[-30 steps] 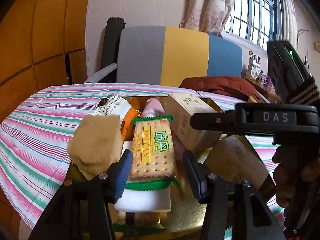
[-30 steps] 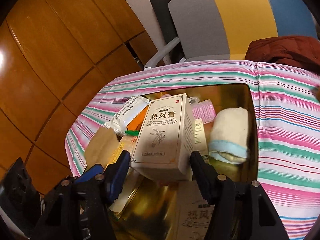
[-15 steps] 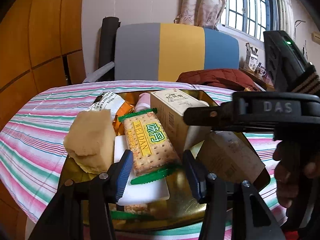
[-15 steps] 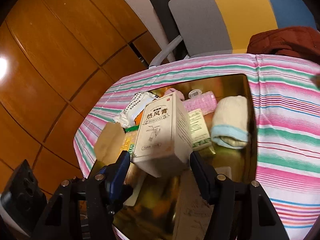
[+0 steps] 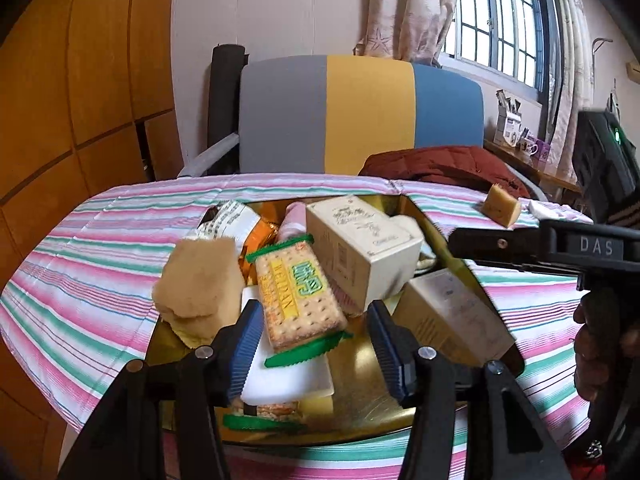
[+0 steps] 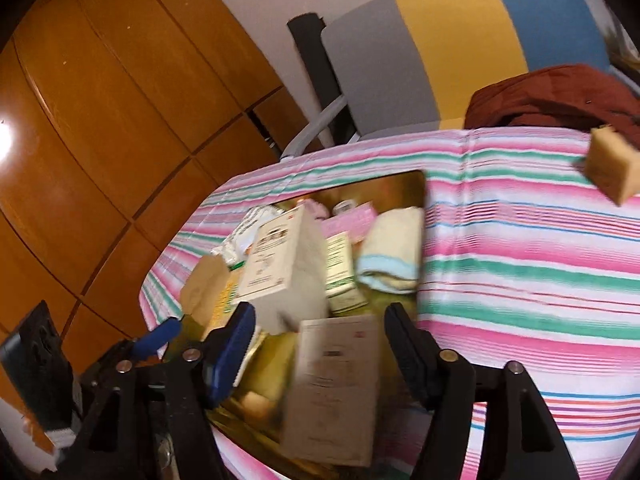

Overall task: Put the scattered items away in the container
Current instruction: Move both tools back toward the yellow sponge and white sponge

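Observation:
The gold tray (image 5: pixel 440 224) on the striped table holds several items. My left gripper (image 5: pixel 316 344) hovers at its near end with jaws opening. A green-edged biscuit packet (image 5: pixel 296 296) lies loose between them on a white block (image 5: pixel 288 372), beside a tan sponge (image 5: pixel 196 284). My right gripper (image 6: pixel 320 344) is also opening. The tall cream box (image 6: pixel 280 264) leans free in the tray just ahead of its pads, and a second cream box (image 6: pixel 336 392) lies under them. Another tan sponge (image 6: pixel 612 168) sits out on the cloth at the far right.
In the tray are also a rolled cream towel (image 6: pixel 392 256), a pink pack (image 6: pixel 352 218) and a small green box (image 6: pixel 340 268). A grey, yellow and blue chair (image 5: pixel 360 116) with a dark red jacket (image 5: pixel 444 164) stands behind the table. Wooden panels (image 6: pixel 100 120) line the left.
The right gripper drew back and spread its jaws, leaving the tall cream box leaning in the tray. The left gripper widened and backed off slightly, and the biscuit packet tipped over to the right.

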